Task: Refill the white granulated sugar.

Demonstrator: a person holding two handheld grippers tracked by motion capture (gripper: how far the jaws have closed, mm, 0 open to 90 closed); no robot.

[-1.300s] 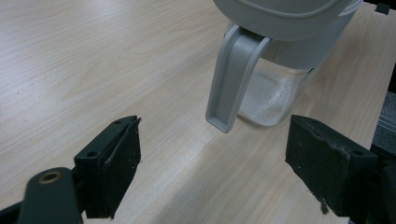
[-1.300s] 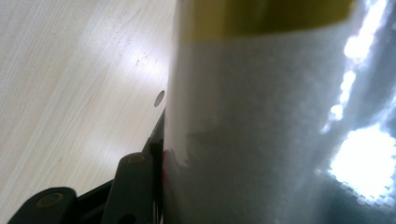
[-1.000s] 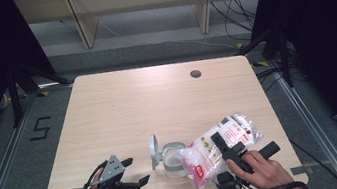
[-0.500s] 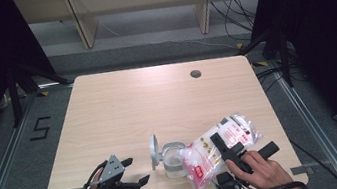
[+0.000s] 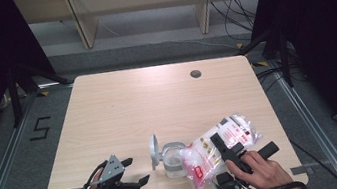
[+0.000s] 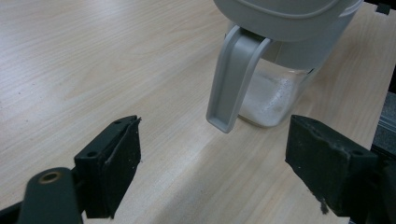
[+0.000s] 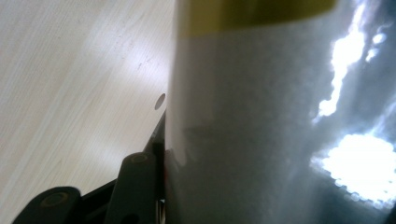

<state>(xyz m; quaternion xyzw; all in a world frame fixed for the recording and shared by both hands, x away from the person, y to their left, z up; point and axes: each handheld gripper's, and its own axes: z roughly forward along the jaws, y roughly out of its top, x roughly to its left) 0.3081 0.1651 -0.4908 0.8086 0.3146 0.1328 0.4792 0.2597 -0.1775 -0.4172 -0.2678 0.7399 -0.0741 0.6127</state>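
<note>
A clear jar (image 5: pixel 174 160) with white powder in its bottom stands near the table's front edge, its grey lid (image 5: pixel 154 151) flipped up on the left. In the left gripper view the jar (image 6: pixel 275 93) and its hanging grey clasp (image 6: pixel 233 79) are close ahead. A plastic bag (image 5: pixel 220 146) of white grains with a red label leans with its low end at the jar's mouth. My right gripper (image 5: pixel 242 146) is shut on the bag, which presses against one finger (image 7: pixel 137 186) in the right gripper view. To the left of the jar, my left gripper (image 5: pixel 137 170) is open and holds nothing.
The light wooden table (image 5: pixel 158 106) has a round cable hole (image 5: pixel 196 74) at the back right. Dark curtains and metal floor rails flank it. A shelf unit stands beyond the far edge.
</note>
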